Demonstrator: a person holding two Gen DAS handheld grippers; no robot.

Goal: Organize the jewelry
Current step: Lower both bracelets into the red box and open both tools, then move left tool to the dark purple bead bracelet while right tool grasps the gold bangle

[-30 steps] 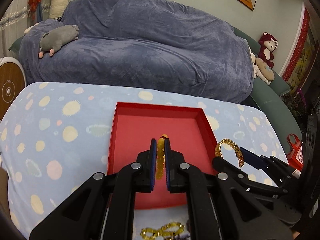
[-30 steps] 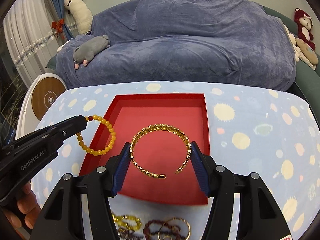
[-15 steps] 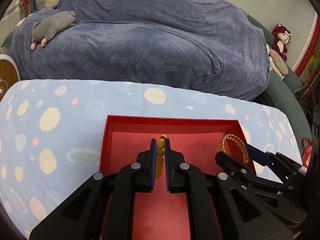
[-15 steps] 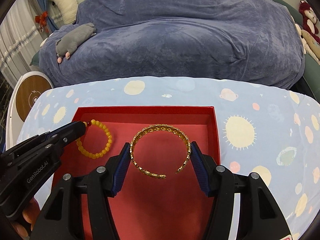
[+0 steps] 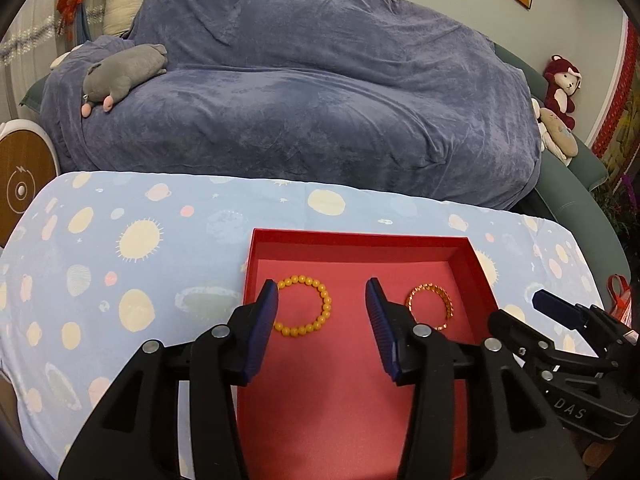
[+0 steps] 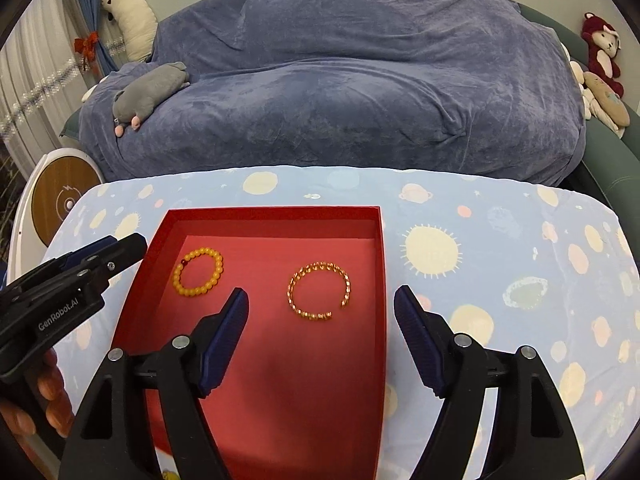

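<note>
A yellow bead bracelet [image 5: 305, 306] [image 6: 198, 273] lies flat on the floor of the red tray [image 5: 360, 238] [image 6: 276, 213], toward its left. A gold cuff bangle [image 5: 430, 306] [image 6: 319, 290] lies to its right in the same tray. My left gripper [image 5: 323, 298] hangs above the beads with its jaws opening and nothing pressed between them. My right gripper [image 6: 322, 302] stands above the bangle, jaws opening, pads clear of it. Each gripper shows from the side in the other's view: the right gripper [image 5: 560, 344], the left gripper [image 6: 80, 276].
The tray sits on a table under a blue cloth with suns and planets [image 5: 132, 240]. Behind it a blue-covered sofa [image 5: 312, 92] holds a grey plush [image 5: 124, 72]. A round wooden-faced device [image 6: 64, 200] stands at the left. A person's fingers [image 6: 48, 396] hold the left gripper.
Both grippers have let go. The bead bracelet and the gold bangle, held half a second ago, now lie on the tray floor, and both sets of jaws have spread apart.
</note>
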